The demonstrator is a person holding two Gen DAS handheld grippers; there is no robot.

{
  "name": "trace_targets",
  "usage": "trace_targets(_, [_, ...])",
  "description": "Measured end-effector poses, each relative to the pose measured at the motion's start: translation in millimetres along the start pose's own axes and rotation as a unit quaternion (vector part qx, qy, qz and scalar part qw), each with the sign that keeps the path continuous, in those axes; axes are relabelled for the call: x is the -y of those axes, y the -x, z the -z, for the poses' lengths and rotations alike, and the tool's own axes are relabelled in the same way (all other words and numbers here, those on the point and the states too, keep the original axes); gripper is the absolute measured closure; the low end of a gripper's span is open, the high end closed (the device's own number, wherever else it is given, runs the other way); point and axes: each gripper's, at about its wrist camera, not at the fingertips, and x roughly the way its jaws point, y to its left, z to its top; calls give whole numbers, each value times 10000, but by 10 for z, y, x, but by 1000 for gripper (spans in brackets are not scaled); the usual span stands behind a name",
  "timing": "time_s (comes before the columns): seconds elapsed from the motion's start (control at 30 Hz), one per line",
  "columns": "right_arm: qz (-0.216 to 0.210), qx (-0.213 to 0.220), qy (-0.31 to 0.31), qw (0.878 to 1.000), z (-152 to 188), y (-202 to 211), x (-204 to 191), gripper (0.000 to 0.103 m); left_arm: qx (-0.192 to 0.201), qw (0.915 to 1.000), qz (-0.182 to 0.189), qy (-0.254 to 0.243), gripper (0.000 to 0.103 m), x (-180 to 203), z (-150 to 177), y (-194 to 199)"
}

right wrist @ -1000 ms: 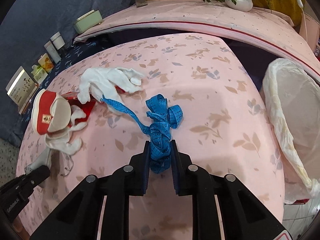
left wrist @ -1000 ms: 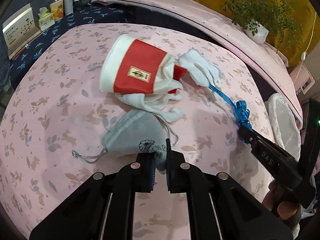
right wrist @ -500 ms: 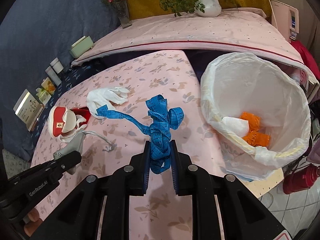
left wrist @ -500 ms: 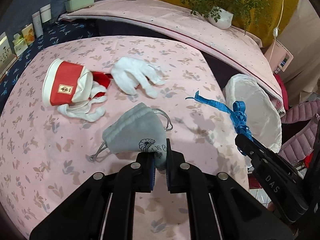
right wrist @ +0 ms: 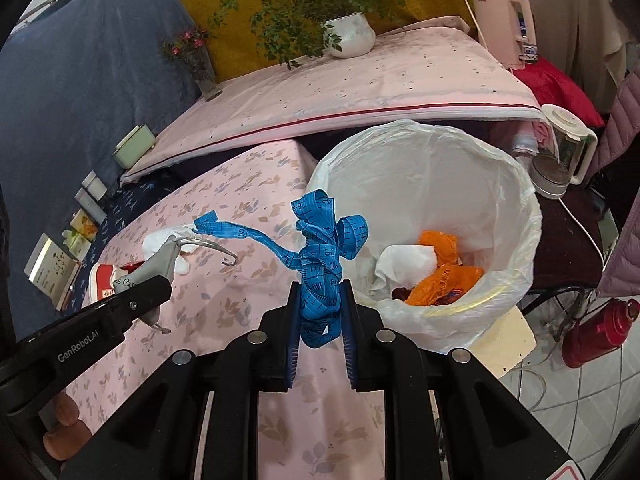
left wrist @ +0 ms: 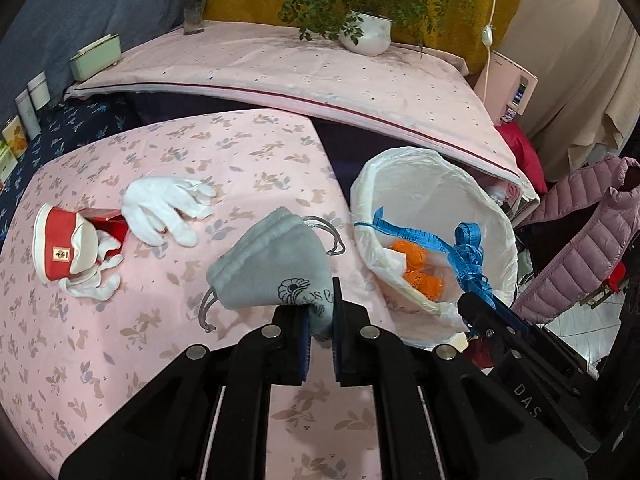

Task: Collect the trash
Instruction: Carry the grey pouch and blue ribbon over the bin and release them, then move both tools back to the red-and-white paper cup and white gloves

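My left gripper (left wrist: 319,322) is shut on a grey drawstring pouch (left wrist: 276,270) and holds it above the pink floral table, left of the bin. My right gripper (right wrist: 320,312) is shut on a tangled blue tape measure (right wrist: 324,248), held in the air beside the rim of the white-lined trash bin (right wrist: 516,184); the tape also shows in the left wrist view (left wrist: 468,252). The bin (left wrist: 400,160) holds orange wrappers (right wrist: 444,272) and white paper. A white glove (left wrist: 164,208) and a red-and-white pouch (left wrist: 66,248) lie on the table at the left.
The pink floral table (left wrist: 100,360) ends just before the bin. A raised pink-covered surface (left wrist: 300,68) with a potted plant (left wrist: 368,32) runs behind. A blender (right wrist: 560,152) and red flask (right wrist: 600,332) stand right of the bin. A pink jacket (left wrist: 580,232) hangs at right.
Both grippers have lifted and swung right toward the bin, carrying the grey pouch and the blue tape measure. The tape's loose end has come off the table.
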Motion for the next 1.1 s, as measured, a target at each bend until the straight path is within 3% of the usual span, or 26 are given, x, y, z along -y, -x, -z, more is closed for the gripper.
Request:
trace_targets(0.63, [488, 323, -624, 9963, -244, 126, 723, 86, 63, 9941, 766, -764, 93, 906, -440, -343])
trace_targets(0.73, [539, 352, -663, 9957, -284, 130, 787, 86, 28, 9936, 834, -766, 85, 955, -484, -424])
trace_targets(0.8, [559, 363, -679, 9955, -311, 121, 822, 86, 43, 9940, 819, -725, 68, 949, -499, -461])
trace_targets(1.1, [582, 382, -671, 9953, -403, 50, 840, 86, 142, 9951, 721, -663, 58, 854, -529, -493])
